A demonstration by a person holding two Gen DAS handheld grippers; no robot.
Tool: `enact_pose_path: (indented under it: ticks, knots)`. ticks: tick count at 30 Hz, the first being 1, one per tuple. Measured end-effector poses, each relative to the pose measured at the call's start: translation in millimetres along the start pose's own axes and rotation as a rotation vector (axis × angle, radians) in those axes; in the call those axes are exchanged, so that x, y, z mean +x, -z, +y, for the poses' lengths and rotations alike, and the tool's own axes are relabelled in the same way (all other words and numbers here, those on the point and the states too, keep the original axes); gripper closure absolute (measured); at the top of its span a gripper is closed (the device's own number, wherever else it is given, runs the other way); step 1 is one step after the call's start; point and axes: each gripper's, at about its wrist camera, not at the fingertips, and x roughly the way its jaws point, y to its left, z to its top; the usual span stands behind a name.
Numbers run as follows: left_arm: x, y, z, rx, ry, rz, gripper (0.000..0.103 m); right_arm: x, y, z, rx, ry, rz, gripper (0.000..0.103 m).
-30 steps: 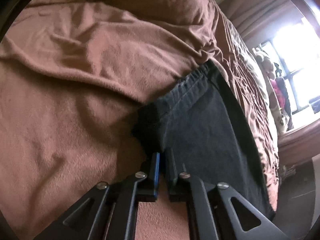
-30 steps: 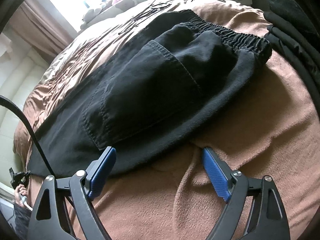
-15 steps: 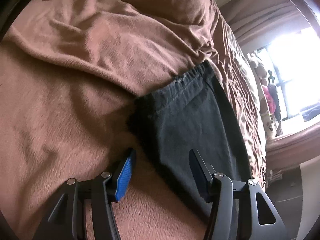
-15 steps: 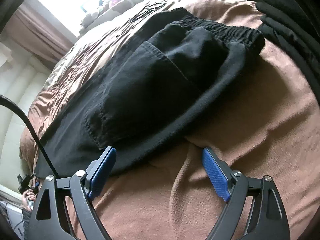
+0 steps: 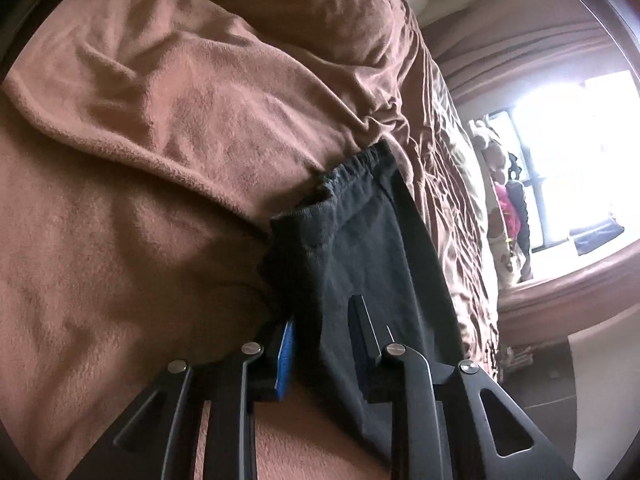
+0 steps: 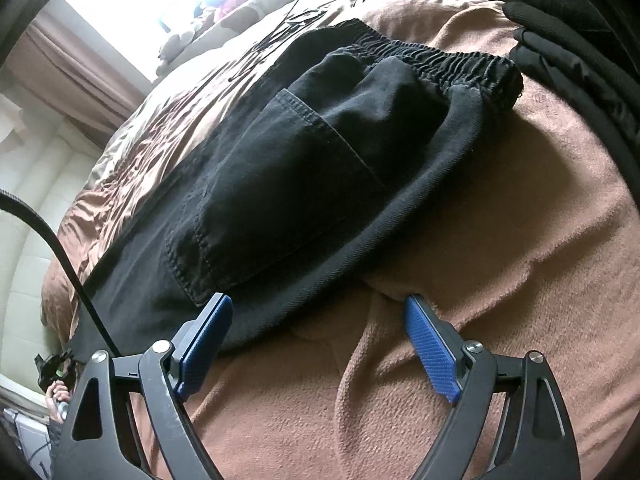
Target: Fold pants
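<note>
Black pants (image 5: 360, 248) lie flat on a brown fleece blanket (image 5: 140, 200), their elastic waistband (image 5: 360, 160) at the far end. My left gripper (image 5: 322, 312) sits at the pants' near side edge. Its jaws are closing, with a fold of the black cloth between them and a gap still showing. In the right wrist view the pants (image 6: 300, 168) show a back pocket and the gathered waistband (image 6: 440, 64). My right gripper (image 6: 318, 300) stands wide open at the pants' near edge, one pad over the black cloth and the other over the blanket (image 6: 480, 280).
The blanket is bunched into thick folds (image 5: 200, 80) left of the pants. A satin bedspread (image 5: 452, 200) and a bright window (image 5: 580, 140) lie beyond. A black cable (image 6: 60, 248) crosses the left side, and dark fabric (image 6: 580, 60) lies at the upper right.
The left gripper's jaws went from shut to wide apart, then narrowed again around the pants' edge. The right gripper stayed wide open in the same spot.
</note>
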Motion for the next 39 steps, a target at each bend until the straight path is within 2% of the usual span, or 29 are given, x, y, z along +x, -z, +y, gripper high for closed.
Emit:
enact_pose_path:
  ticks: [1, 3, 4, 5, 9, 17, 21, 27, 31, 35, 37, 39]
  knots:
    - [1, 1, 0, -0.002, -0.004, 0.013, 0.074, -1, 1, 1, 0.0, -0.005, 0.0, 0.016]
    - [5, 6, 1, -0.014, -0.01, 0.039, 0.055, -2, 1, 2, -0.003, -0.01, -0.001, 0.016]
    - [6, 8, 3, -0.024, -0.01, 0.051, 0.042, -3, 1, 3, -0.005, -0.015, -0.002, 0.016]
    - [6, 11, 4, -0.035, 0.002, 0.057, 0.041, -3, 1, 4, -0.007, -0.018, -0.002, 0.016]
    - [8, 13, 1, -0.023, -0.007, 0.063, 0.041, -7, 0, 1, -0.007, -0.018, -0.006, 0.016]
    - [20, 5, -2, -0.028, -0.029, 0.025, 0.041, -10, 0, -17, 0.094, -0.013, -0.038, 0.016]
    - [17, 11, -3, -0.03, -0.034, 0.047, 0.041, -16, -2, -24, 0.127, -0.009, -0.083, 0.016]
    - [22, 7, 0, -0.043, -0.026, 0.038, 0.041, -1, -6, -36, 0.204, -0.045, -0.092, 0.016]
    - [26, 4, -5, -0.011, -0.038, 0.011, 0.041, 8, -12, -38, 0.221, -0.057, -0.123, 0.016]
    - [28, 1, -5, -0.004, -0.027, -0.011, 0.041, 17, -20, -43, 0.25, -0.11, -0.158, 0.016]
    - [28, 0, -4, -0.002, -0.025, -0.019, 0.043, 21, -21, -45, 0.255, -0.147, -0.171, 0.024]
    - [27, -2, -3, 0.002, -0.031, -0.025, 0.05, 26, -23, -47, 0.259, -0.202, -0.173, 0.038]
